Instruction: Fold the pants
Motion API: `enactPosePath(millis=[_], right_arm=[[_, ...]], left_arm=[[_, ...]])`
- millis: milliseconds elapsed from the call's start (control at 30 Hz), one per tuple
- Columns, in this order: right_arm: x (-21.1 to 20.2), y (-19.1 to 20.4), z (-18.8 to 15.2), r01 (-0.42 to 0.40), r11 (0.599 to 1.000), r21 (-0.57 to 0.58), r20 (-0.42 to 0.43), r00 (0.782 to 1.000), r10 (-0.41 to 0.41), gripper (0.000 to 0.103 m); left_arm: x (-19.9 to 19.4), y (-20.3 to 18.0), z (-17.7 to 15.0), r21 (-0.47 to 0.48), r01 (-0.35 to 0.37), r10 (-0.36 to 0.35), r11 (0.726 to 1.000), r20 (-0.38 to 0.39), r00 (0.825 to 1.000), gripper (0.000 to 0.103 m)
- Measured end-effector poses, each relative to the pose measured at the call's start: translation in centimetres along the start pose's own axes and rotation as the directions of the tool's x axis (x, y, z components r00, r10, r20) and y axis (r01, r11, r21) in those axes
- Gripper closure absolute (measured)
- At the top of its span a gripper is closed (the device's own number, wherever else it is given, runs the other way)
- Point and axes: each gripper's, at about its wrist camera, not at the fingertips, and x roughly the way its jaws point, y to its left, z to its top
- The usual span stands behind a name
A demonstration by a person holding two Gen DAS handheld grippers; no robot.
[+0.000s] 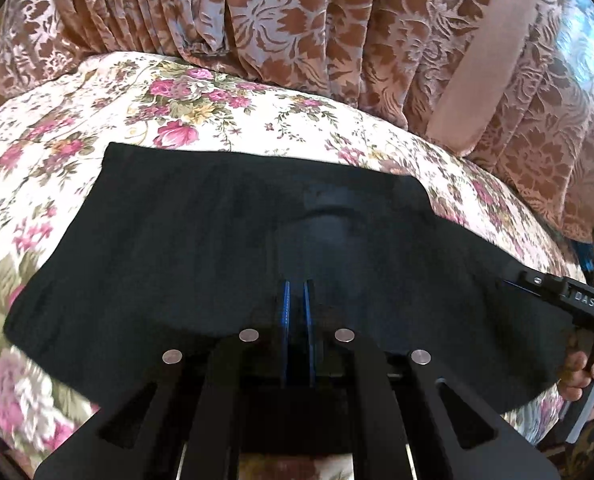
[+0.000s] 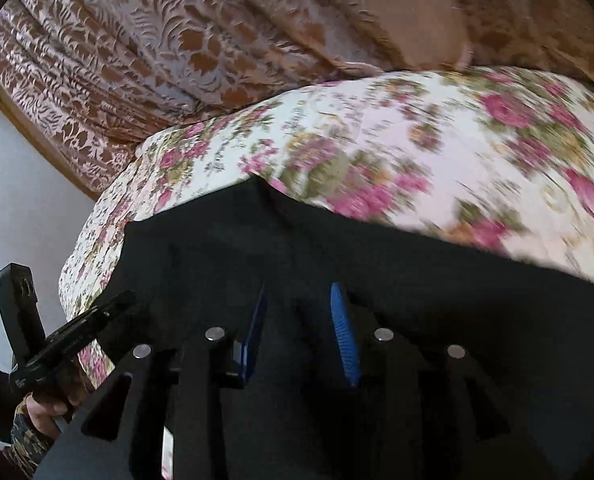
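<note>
The black pants (image 1: 225, 248) lie flat on the floral bed (image 1: 77, 128). My left fingers (image 1: 297, 312) are pinched shut, seemingly on cloth; my right fingers (image 2: 303, 328) stand part open, gripping nothing. I should grip that edge before lifting evenly.

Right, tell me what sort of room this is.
Probably a bedroom at home. Black pants lie on a bed with a flowered bedspread, and a heavy patterned curtain hangs right behind it.
</note>
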Motion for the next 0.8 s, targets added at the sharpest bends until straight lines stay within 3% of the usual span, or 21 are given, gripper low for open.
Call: enactPosePath(millis=[267,433,567,800], right_arm=[[-7.7,-8.0,-5.9,0.067,0.978,0.195,0.080,0.993,-0.084,0.064],[-13.1,-13.6,-9.0,0.078,0.931,0.356,0.145,0.980,-0.138,0.060],[-18.2,-19.0,-12.3,0.046,0.848,0.527,0.228,0.954,-0.194,0.054],[-24.7,-27.5,-18.6,-0.059,0.623,0.780,0.336,0.880,-0.336,0.052]], left_arm=[[-1.3,-2.0,-2.3,0.036,0.011,-0.011,0.999,0.000,1.000,0.097],[-0.6,-4.1,-3.4,0.070,0.033,-0.031,0.997,-0.026,0.999,0.098],[0.7,-5.5,-4.2,0.095,0.044,-0.038,0.995,-0.062,0.997,0.098],[1.5,-5.8,-4.5,0.098,0.051,-0.043,0.994,-0.079,0.996,0.098]])
